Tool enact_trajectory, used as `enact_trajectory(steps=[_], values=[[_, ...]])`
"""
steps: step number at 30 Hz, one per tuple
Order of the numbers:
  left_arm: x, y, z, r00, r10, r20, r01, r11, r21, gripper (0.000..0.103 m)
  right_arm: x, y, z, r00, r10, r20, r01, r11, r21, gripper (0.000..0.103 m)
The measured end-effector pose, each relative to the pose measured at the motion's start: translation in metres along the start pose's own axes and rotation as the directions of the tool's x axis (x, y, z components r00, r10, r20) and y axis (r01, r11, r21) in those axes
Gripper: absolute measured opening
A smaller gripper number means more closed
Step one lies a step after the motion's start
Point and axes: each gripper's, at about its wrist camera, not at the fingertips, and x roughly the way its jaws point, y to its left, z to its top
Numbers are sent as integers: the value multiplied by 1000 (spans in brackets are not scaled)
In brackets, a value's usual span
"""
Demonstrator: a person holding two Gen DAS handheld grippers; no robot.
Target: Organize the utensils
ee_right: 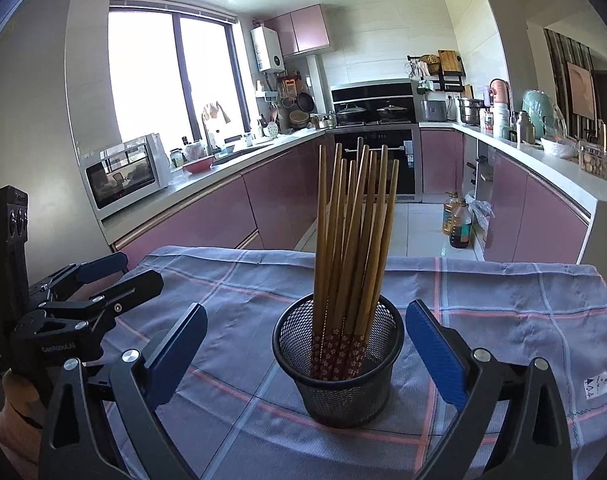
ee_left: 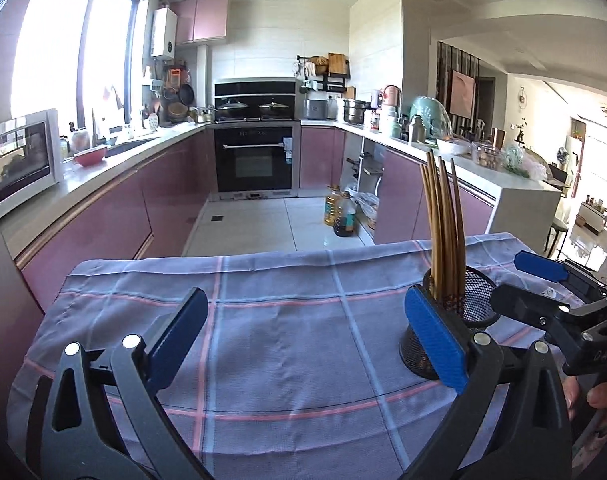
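Bamboo chopsticks [ee_right: 353, 236] stand bundled upright in a black mesh holder [ee_right: 339, 364], their patterned red ends down inside it, so the sorting looks done to us: every stick we can find is in the cup, and none lies loose on the checked cloth [ee_right: 523, 320]. The holder sits on the near half of the cloth-covered table, toward its right side.

We hold both tools released. Our right gripper [ee_right: 305, 354] has its blue pads spread wide on either side of the holder, apart from its mesh and gripping nothing. Our left gripper [ee_left: 303, 334] is also fully spread over bare cloth to the left of the holder, with nothing between its pads; in its view the right pad overlaps the cup, though we cannot tell whether it touches.

Beyond the far table edge lie the tiled floor, oil bottles [ee_left: 340, 216], an oven [ee_left: 254, 160] and pink cabinets, all well apart. Only the other tool crowds the holder.
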Motion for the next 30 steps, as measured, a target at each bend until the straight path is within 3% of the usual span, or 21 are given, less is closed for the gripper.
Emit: enact_trajectory(steps=[13, 30], values=[[-49, 9, -17, 986, 100, 133, -98, 995, -24, 97, -23, 23, -24, 991, -67, 114, 71, 997, -27, 96], [-80, 13, -28, 970, 131, 203, -121, 991, -62, 97, -38, 40, -36, 965, -170, 202, 179, 984, -25, 96]])
